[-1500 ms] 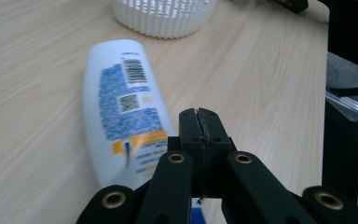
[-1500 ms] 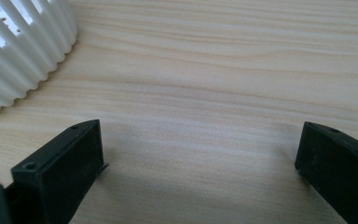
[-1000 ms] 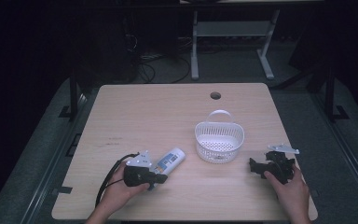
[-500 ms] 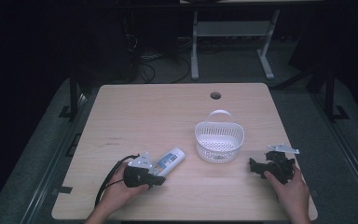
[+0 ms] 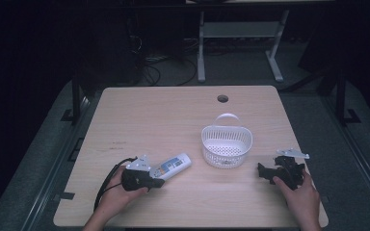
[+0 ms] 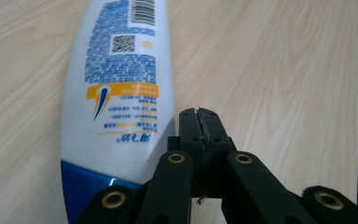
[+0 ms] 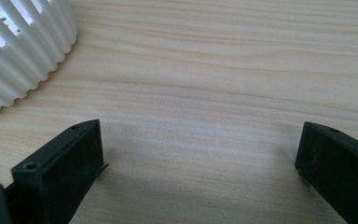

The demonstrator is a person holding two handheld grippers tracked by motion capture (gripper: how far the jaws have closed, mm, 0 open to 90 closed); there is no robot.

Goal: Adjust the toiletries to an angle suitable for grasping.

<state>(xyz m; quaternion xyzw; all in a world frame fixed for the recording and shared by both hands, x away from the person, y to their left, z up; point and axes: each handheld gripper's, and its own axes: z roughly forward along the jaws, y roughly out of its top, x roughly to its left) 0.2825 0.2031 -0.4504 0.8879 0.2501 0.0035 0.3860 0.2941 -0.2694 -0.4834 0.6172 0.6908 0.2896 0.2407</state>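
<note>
My left claw (image 6: 199,122) is pinched closed on nothing just beside the bottle (image 6: 119,88) lying flat on the bench (image 5: 173,115), my right claw (image 7: 200,163) gapes wide near the basket (image 5: 227,143); nudged sideways, the bottle could roll.

Place: lab or test room | dark surroundings | bare wooden counter (image 5: 173,115) with cable hole (image 5: 222,98) | loose cables (image 5: 149,67) on floor | metal stand (image 5: 241,43) behind

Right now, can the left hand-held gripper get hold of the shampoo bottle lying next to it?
Probably yes. The left hand-held gripper rests beside the shampoo bottle with nothing between them, but its jaws are shut against each other, so it would have to open first and shift sideways over the bottle.
</note>
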